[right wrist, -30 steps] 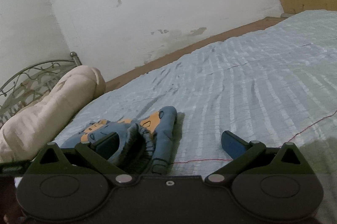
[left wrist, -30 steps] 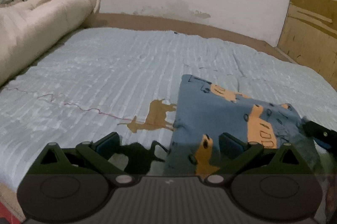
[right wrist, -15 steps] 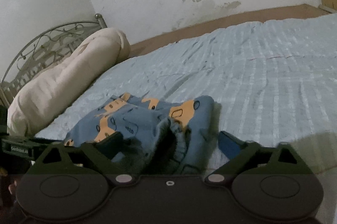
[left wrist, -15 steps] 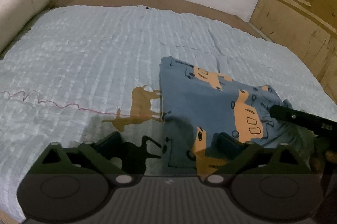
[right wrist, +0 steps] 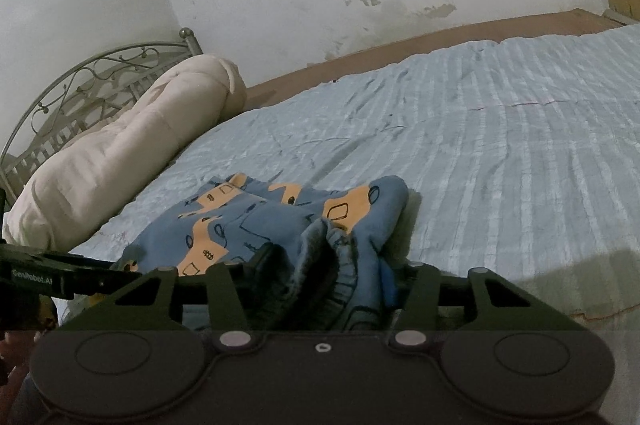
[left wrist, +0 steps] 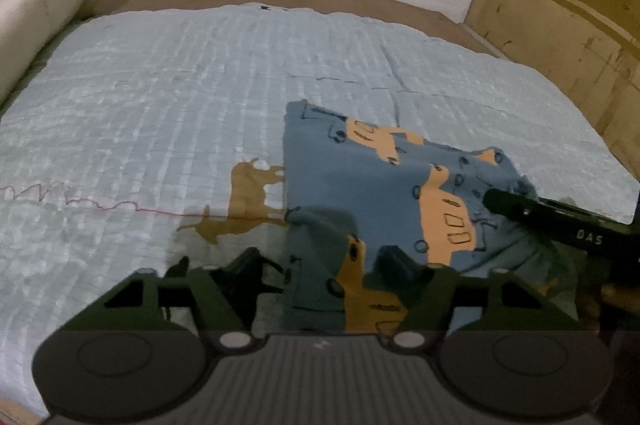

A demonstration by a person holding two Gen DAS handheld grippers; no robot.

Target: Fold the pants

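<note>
So the pants (left wrist: pixel 372 181) are lying on the pale blue quilt (left wrist: pixel 180 105), already folded into a chunky rectangle, blue with orange car prints. Seen from the left wrist, the long axis runs from the near right up toward the wall, with one crisp corner pointing away at the far end and the bunched, ribbed end sitting nearest the person on the right side. There's a brown animal print (left wrist: pixel 248 201) on the quilt just beside the pants' left edge, and a thin red thread (left wrist: pixel 100 203) trailing off to the left.

The left gripper (left wrist: pixel 320 265) is spread wide, one finger over bare quilt and the other over the near edge of the pants, not holding anything as far as I can see. The right gripper (right wrist: pixel 324 277) is also spread apart, with the ribbed, bunched end of the pants (right wrist: pixel 280 221) sitting right between its fingers; no pinch yet.

A rolled cream duvet (right wrist: pixel 120 161) lies along the metal headboard (right wrist: pixel 92 81), well apart from the pants.
</note>
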